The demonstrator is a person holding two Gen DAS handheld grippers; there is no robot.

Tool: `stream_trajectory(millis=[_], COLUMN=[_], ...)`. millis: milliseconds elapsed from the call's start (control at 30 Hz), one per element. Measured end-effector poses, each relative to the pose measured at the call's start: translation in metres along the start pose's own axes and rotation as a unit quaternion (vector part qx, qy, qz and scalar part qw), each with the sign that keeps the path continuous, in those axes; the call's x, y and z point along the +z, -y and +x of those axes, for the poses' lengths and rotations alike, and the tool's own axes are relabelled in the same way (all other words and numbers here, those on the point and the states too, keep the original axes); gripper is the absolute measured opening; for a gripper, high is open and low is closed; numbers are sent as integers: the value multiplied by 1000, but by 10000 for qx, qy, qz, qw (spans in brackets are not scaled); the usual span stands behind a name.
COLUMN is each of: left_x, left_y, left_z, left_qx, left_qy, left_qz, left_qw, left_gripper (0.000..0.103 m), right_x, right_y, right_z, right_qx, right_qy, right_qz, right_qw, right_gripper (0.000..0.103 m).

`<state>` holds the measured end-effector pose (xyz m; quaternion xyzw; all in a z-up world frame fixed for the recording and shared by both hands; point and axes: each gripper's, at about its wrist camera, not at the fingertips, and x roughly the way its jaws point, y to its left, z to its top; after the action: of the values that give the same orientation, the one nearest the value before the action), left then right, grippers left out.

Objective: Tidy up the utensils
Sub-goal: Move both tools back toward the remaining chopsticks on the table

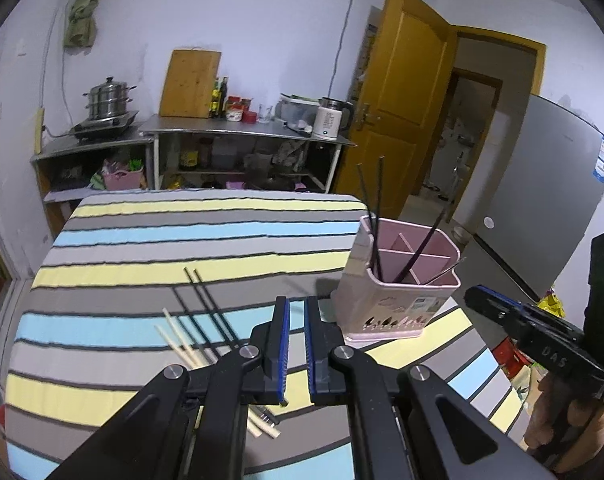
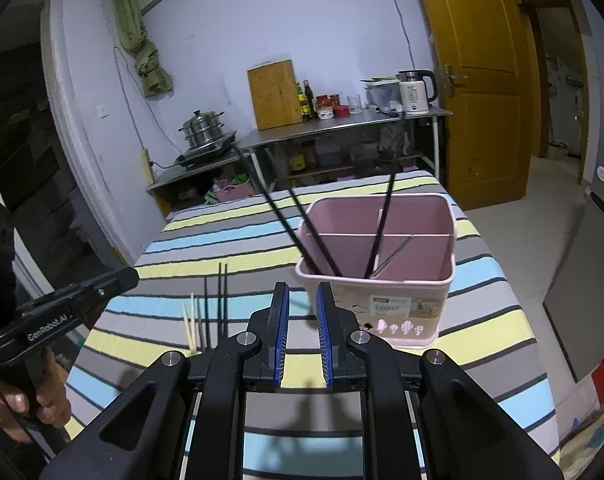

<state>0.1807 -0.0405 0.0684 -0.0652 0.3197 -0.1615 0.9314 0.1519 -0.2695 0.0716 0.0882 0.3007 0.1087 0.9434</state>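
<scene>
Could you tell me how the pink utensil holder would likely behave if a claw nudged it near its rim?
The pink utensil holder looks like thin plastic holding only a few black chopsticks, so it is probably light. It is tall on a striped cloth, so a high push might tip it rather than slide it.

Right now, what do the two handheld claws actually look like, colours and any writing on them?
Both are black plastic. The left claw and right claw have blue ribbed pads on the fingers and round silver bolts at the joints. The left one's body reads "GenRobot.AI", the right one's "DAS". Bare hands grip the handles.
</scene>
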Motion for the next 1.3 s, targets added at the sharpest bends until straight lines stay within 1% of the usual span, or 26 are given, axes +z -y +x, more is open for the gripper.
stream_trajectory(millis=[300,567,733,800,1033,1300], left_x=[-17,-33,-37,-40,-49,-62], left_y=[-32,-51,-63,-67,-86,-117], left_z=[-2,8,18,23,48,96], left_qx=[223,341,377,425,519,685], left_qy=[-174,-400,-522,-571,-823,-1240], left_qz=[-302,-500,-672,-726,-1000,-1480], left_qw=[9991,9974,9957,9948,9902,9788], left_gripper=[6,6,13,13,14,14], right_x=[-10,-20,-23,-25,-30,-38], right_y=[-15,-23,-26,-28,-38,-45], right_z=[9,23,33,37,62,92], right_qx=[228,390,452,478,541,631], right_qy=[-167,-339,-444,-484,-721,-988], right_qz=[-109,-145,-184,-213,-378,-484], right_qw=[9995,9986,9978,9975,9952,9919], right_gripper=[14,14,14,14,14,14])
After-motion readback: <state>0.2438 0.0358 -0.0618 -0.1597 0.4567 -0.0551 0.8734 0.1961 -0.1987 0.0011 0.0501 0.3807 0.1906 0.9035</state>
